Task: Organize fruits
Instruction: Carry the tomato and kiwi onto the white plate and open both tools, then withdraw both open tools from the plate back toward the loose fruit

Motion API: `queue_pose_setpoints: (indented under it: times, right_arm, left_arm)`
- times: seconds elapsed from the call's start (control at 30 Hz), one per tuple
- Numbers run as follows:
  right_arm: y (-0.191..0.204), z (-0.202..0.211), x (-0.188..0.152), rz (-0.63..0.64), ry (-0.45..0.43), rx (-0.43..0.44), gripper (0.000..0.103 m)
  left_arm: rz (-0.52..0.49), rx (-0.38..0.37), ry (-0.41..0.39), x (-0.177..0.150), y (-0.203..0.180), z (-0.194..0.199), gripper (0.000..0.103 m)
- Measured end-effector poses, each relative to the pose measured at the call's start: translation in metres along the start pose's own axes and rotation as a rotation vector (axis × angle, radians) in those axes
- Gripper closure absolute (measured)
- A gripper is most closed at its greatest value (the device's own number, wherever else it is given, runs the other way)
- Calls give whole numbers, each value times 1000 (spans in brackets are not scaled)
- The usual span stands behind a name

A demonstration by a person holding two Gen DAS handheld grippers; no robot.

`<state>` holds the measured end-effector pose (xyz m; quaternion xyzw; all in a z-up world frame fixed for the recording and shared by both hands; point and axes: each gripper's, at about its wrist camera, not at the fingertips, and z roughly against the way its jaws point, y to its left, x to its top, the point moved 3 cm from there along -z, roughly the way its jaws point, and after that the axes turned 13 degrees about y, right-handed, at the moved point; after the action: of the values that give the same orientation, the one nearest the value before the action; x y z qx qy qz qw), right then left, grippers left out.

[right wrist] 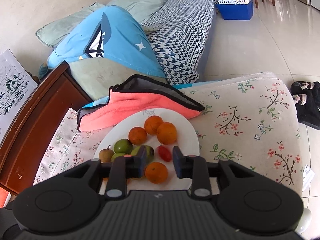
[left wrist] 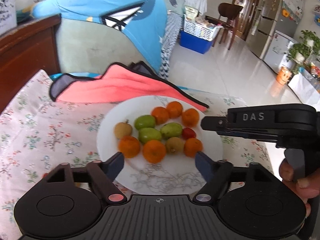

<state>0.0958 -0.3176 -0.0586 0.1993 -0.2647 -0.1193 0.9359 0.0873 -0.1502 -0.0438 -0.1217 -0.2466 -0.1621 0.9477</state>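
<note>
Saw all fruit sitting on the white plate [left wrist: 104, 140], on the floral cloth [left wrist: 40, 130], with a pink towel [left wrist: 120, 88] touching the far rim. Counted six mandarins: three bunched at the far side [left wrist: 174, 109] and three along the near edge [left wrist: 154, 151]. Noted three green fruits [left wrist: 150, 135] in the middle, a cherry tomato [left wrist: 188, 133] to their right, and two brownish ones, one at far left [left wrist: 123, 130] and one in the near row [left wrist: 174, 145]. Couldn't pin the species of the green or brown ones.

Found the left gripper [left wrist: 159, 155] spread wide and empty, hovering over the near row of mandarins, tips roughly flanking them. Found the right gripper [right wrist: 159, 149] narrow but not clamped, gripping nothing, with the cherry tomato [right wrist: 165, 153] and one mandarin [right wrist: 156, 172] showing in the gap below.

Judged sorting mostly done by kind, with the near row still mixed.

For a clean next pick, probably:
- Commit to one fruit per gripper. Wouldn't straddle two.
- Drop straight down so the pads land on the fruit's widest part.
- Close gently on the tomato, since it looked soft and slippery.
- Keep the two grippers apart. Looked crowded at the plate's right side.
- Avoid nudging neighbours, as round fruit likely rolls on glazed plate.
</note>
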Motion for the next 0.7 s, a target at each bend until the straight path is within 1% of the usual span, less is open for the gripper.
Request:
queue_pose_setpoints:
  times: [0.07, 0.17, 0.23, 0.3, 0.4, 0.7]
  right_arm:
    - [1, 1, 0, 5, -2, 3, 70]
    - [3, 2, 0, 11, -8, 0, 64]
    - [4, 2, 0, 9, -11, -6, 59]
    - [3, 2, 0, 4, -14, -14, 51]
    - [3, 2, 0, -1, -16, -27, 42]
    - [3, 1, 0, -18, -7, -39, 26]
  left_arm:
    - [7, -1, 3, 1, 2, 1, 16]
    - [15, 17, 15, 1, 6, 1, 12]
    - [18, 35, 13, 0, 8, 1, 12]
    - [21, 48, 9, -1, 8, 3, 11]
    - [32, 51, 5, -1, 10, 3, 11]
    - [78, 22, 12, -1, 18, 7, 11]
